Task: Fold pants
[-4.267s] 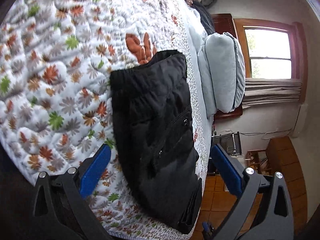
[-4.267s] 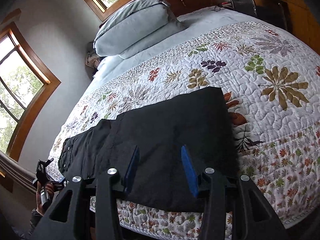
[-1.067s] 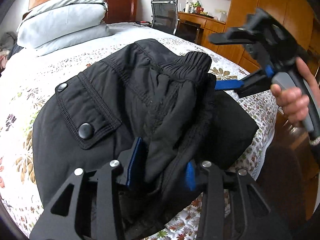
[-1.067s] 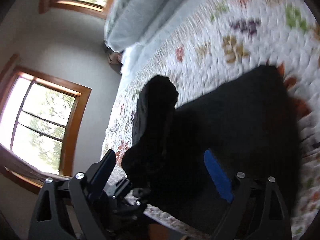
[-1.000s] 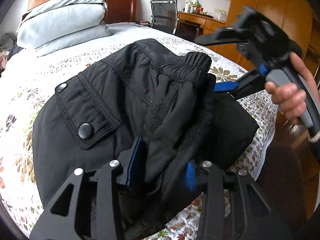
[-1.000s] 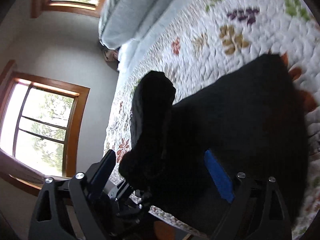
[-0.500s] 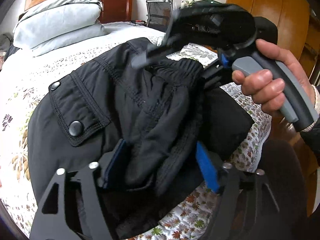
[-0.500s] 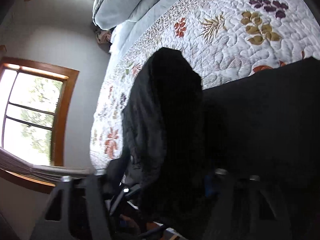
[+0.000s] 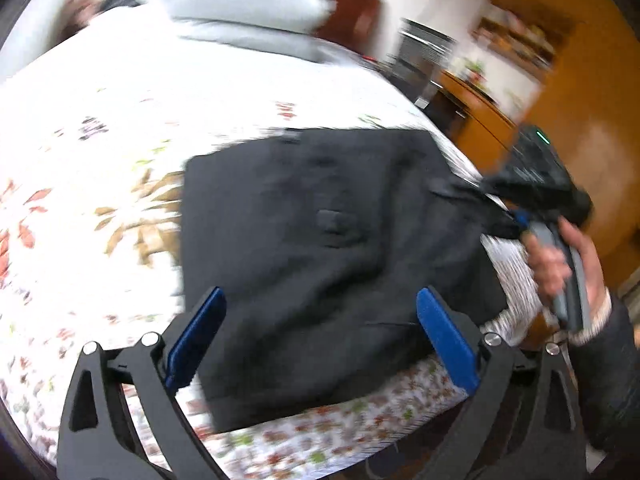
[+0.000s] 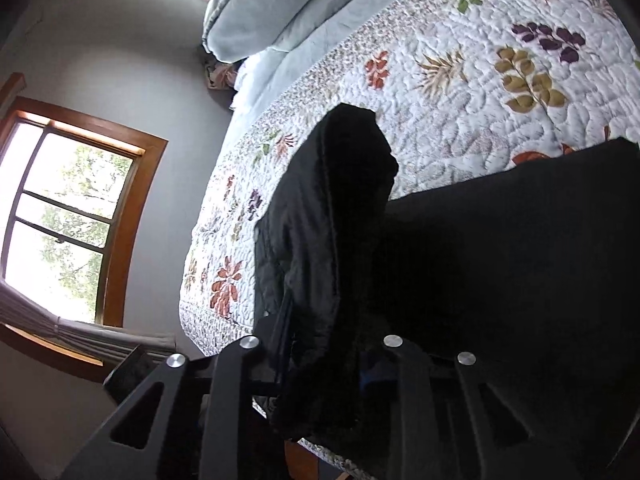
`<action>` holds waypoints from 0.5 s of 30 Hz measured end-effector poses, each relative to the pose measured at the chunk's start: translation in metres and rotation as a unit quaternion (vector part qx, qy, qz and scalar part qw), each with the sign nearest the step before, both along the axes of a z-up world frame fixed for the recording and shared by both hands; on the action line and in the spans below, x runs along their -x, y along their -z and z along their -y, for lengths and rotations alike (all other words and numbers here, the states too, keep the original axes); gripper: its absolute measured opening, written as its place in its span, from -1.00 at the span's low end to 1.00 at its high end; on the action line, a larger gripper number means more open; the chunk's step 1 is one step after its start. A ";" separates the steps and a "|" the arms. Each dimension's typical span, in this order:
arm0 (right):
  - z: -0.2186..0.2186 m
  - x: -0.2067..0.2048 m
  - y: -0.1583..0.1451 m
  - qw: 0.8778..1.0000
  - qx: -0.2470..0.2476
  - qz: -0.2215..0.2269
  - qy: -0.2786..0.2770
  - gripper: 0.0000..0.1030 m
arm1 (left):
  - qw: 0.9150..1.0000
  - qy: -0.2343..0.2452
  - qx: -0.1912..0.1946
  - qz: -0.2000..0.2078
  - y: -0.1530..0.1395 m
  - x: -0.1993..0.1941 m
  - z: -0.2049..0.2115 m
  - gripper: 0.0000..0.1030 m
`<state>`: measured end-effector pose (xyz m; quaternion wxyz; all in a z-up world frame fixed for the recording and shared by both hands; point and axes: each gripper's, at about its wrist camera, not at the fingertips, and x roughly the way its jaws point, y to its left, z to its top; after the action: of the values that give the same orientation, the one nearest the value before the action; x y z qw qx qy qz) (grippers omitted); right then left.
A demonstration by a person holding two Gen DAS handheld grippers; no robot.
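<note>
The black pants (image 9: 320,248) lie folded on the leaf-print quilt (image 9: 80,160) near the bed's front edge. My left gripper (image 9: 320,336) is open and empty, held just above the near edge of the pants. My right gripper (image 10: 324,360) is shut on a bunched fold of the pants (image 10: 332,216), which stands up between its fingers; the rest of the pants (image 10: 520,260) lies flat to its right. In the left wrist view the right gripper (image 9: 516,216) grips the pants' far right edge, held by a hand.
Grey pillows (image 9: 240,4) lie at the head of the bed, also in the right wrist view (image 10: 280,4). A wooden dresser (image 9: 560,92) and a chair (image 9: 424,52) stand right of the bed. A wood-framed window (image 10: 60,208) is in the wall.
My left gripper let go of the pants, opened wide and drew back. My right gripper closed on the raised fold. The pants now lie flatter on the quilt.
</note>
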<state>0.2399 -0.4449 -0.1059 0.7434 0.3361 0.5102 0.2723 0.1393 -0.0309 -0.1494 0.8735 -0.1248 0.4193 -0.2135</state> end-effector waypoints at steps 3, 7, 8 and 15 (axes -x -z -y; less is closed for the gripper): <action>-0.003 0.004 -0.013 1.000 -0.010 0.014 -0.006 -0.56 | 0.999 -0.047 0.006 -0.009 0.002 -0.004 -0.030 0.87; -0.004 0.010 -0.033 0.999 -0.021 0.030 -0.008 -0.58 | 0.995 -0.092 0.015 -0.027 0.004 -0.008 -0.058 0.87; -0.002 0.013 -0.040 0.999 -0.023 0.037 -0.009 -0.59 | 0.995 -0.095 0.016 -0.028 0.004 -0.009 -0.060 0.87; 0.029 0.036 -0.076 0.997 -0.011 0.073 0.008 -0.59 | 0.996 -0.081 0.012 -0.024 -0.001 -0.013 -0.046 0.87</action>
<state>0.2041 -0.4739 -0.0302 0.7771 0.3276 0.4487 0.2957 0.1519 0.0156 -0.1480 0.8757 -0.1742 0.4264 -0.1446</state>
